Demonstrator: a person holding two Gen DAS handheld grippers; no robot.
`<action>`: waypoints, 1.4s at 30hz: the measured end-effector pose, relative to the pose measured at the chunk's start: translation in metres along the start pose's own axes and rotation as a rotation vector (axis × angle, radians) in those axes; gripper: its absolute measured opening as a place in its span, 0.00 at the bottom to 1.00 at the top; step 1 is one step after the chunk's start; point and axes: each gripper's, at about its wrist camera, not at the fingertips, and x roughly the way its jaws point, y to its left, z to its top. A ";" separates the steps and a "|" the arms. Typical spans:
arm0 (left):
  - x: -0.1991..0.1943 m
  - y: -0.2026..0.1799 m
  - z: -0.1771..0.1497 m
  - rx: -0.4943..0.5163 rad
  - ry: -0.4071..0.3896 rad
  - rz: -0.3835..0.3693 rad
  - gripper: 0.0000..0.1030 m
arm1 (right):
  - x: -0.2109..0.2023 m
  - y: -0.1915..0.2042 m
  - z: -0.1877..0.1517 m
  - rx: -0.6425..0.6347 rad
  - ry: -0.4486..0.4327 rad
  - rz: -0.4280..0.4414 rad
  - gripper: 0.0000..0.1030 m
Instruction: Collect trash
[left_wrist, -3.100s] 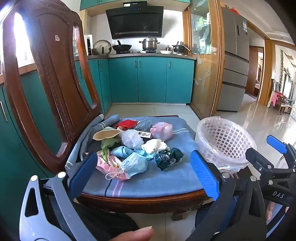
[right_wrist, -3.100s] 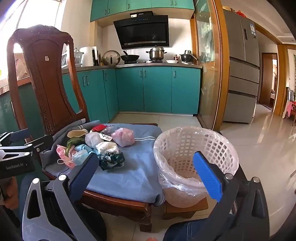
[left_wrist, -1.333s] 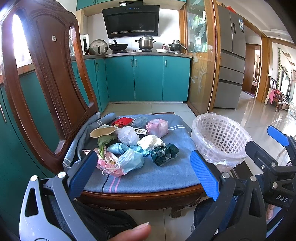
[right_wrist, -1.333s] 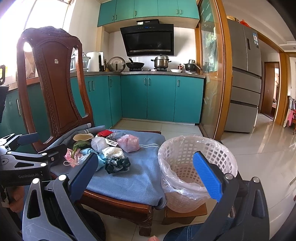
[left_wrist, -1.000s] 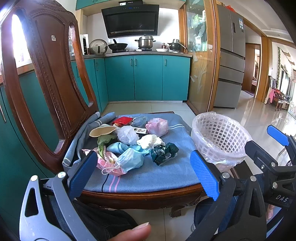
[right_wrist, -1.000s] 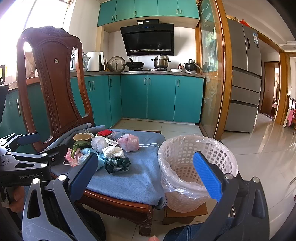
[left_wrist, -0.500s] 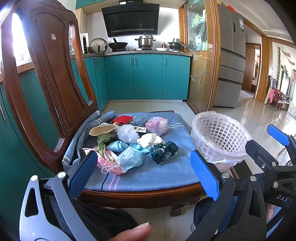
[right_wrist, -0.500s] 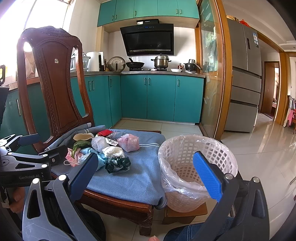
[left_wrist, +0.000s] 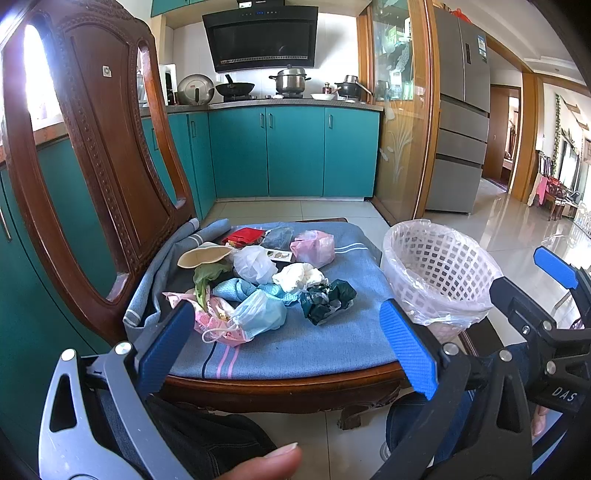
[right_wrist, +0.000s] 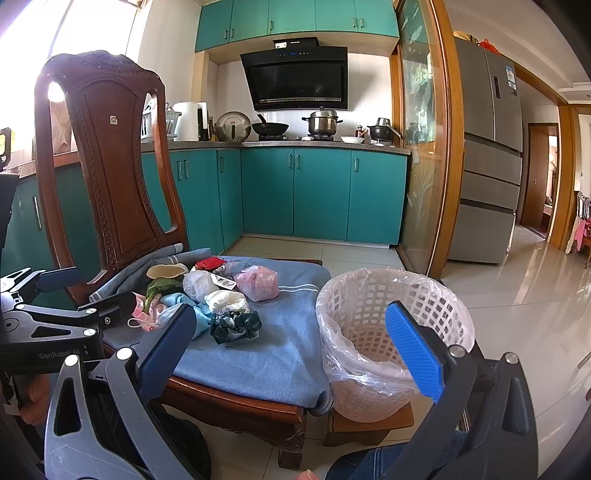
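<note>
A pile of trash lies on the blue cushion (left_wrist: 325, 339) of a wooden chair: a blue face mask (left_wrist: 260, 314), a dark green crumpled wrapper (left_wrist: 327, 299), a white wad (left_wrist: 297, 277), a pink bag (left_wrist: 314, 247), a white bag (left_wrist: 253, 262), a red packet (left_wrist: 243, 235) and a green leaf (left_wrist: 207, 275). A white lattice basket (left_wrist: 436, 273) lined with clear plastic stands to the right of the chair; it also shows in the right wrist view (right_wrist: 391, 332). My left gripper (left_wrist: 288, 350) is open and empty, in front of the cushion's near edge. My right gripper (right_wrist: 291, 349) is open and empty, near the basket.
The chair's tall carved back (left_wrist: 103, 147) rises at the left. The basket sits on a low wooden stool (right_wrist: 369, 424). Teal kitchen cabinets (left_wrist: 295, 151) and a fridge (left_wrist: 461, 110) stand behind. Tiled floor (right_wrist: 517, 295) spreads to the right.
Both grippers stay open and nearly still; the views have shifted only slightly. The trash pile and the basket have not moved.
</note>
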 end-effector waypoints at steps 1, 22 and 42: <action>0.000 0.000 0.000 0.000 0.000 0.000 0.97 | 0.000 0.000 0.000 0.001 -0.001 0.001 0.97; 0.000 0.000 0.001 0.000 0.001 0.000 0.97 | -0.004 -0.002 -0.001 0.000 -0.012 -0.008 0.97; -0.001 -0.002 -0.001 -0.011 0.014 -0.008 0.97 | -0.004 -0.002 0.000 -0.005 -0.011 -0.022 0.97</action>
